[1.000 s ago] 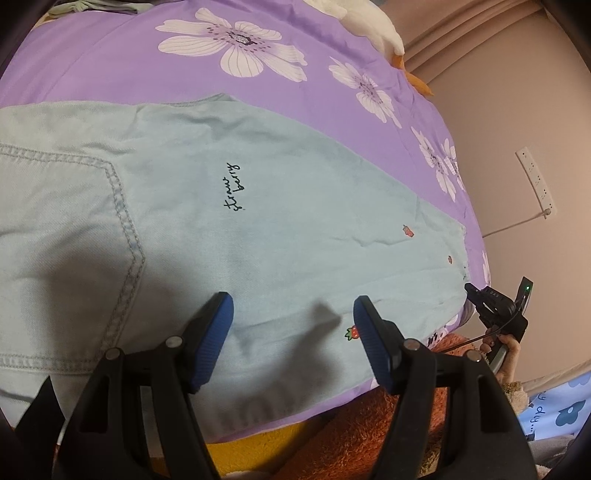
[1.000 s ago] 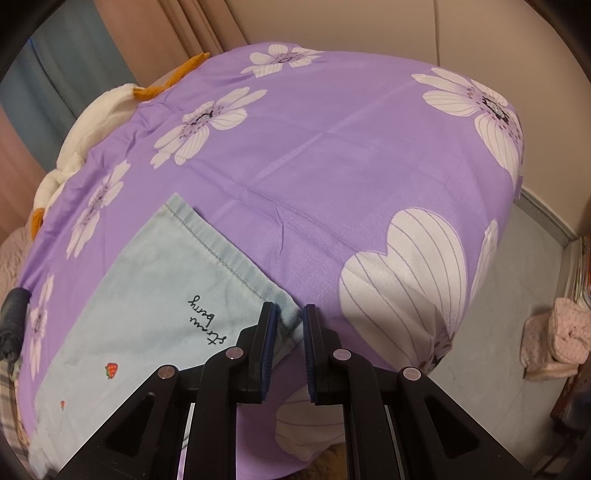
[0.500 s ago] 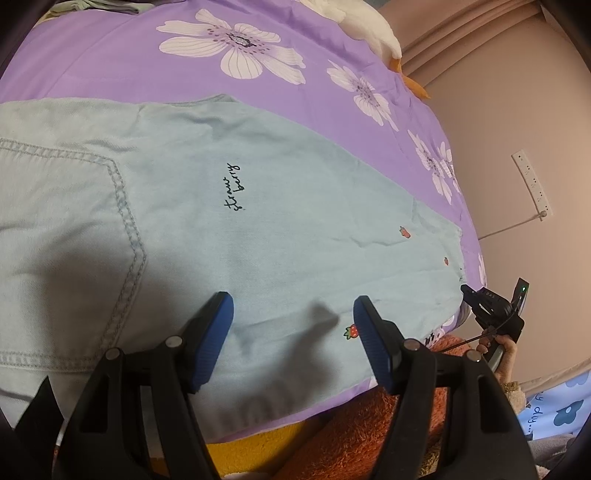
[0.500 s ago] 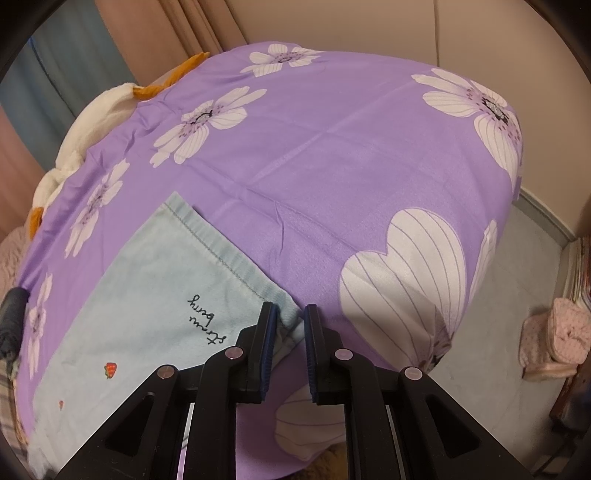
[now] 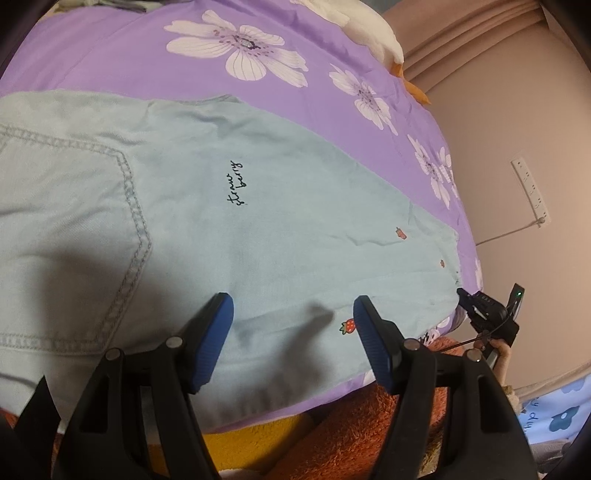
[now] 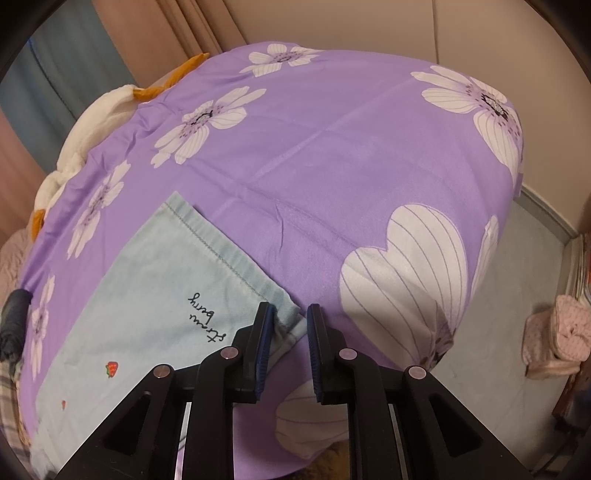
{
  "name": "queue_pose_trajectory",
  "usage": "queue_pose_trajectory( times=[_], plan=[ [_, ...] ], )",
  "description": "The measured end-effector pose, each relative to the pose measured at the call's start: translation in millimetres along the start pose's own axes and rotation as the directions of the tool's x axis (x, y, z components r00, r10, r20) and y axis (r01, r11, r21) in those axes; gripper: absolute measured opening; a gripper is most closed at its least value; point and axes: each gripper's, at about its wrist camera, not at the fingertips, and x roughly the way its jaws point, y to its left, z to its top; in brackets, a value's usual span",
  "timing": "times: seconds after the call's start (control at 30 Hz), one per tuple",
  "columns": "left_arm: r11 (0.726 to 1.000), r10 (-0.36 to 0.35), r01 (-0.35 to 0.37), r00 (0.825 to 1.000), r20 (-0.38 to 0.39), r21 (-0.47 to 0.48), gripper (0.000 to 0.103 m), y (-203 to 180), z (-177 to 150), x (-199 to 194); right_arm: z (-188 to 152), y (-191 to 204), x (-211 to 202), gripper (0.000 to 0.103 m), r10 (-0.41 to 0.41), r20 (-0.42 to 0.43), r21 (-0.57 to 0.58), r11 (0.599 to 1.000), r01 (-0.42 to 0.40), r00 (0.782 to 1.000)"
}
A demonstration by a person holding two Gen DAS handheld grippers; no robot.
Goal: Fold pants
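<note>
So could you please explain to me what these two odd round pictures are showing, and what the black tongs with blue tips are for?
Each picture comes from a fisheye camera on a hand-held two-finger gripper; a person carries one in each hand. One view looks along the left gripper, which is open, nothing between its blue pads. The other looks along the right gripper, whose jaws have just been opening around the hem corner of the pale blue denim pants. The pants lie flat on a purple bedspread with white flowers. Nothing looks firmly held now.

Home bedroom, bed under a purple flowered bedspread [image 6: 332, 155], curtains [image 6: 177, 29], plush toy [image 6: 88, 125], wall power strip [image 5: 530, 192]
</note>
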Motion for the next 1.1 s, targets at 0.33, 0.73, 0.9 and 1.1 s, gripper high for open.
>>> queue_pose_trajectory(
  times=[0.33, 0.73, 0.9, 1.1],
  plan=[
    [0.987, -0.004, 0.008, 1.000, -0.028, 0.158, 0.065, -44, 13, 25, -1, 2, 0, 0.015, -0.003, 0.010, 0.008, 1.000, 0.003, 1.000],
    [0.985, 0.022, -0.014, 0.999, -0.044, 0.169, 0.066, -38, -8, 31, -1, 0, 0, 0.016, 0.004, 0.015, 0.018, 1.000, -0.004, 1.000],
    [0.982, 0.057, -0.045, 0.996, -0.064, 0.182, 0.066, -43, -17, 27, -1, -3, 0, 0.017, 0.020, 0.020, 0.028, 0.999, -0.020, 1.000],
    [0.986, -0.004, 0.021, 0.995, -0.100, 0.168, 0.067, -52, -12, 20, -2, -1, -3, 0.031, 0.034, 0.015, 0.006, 0.999, -0.034, 0.999]
  ],
)
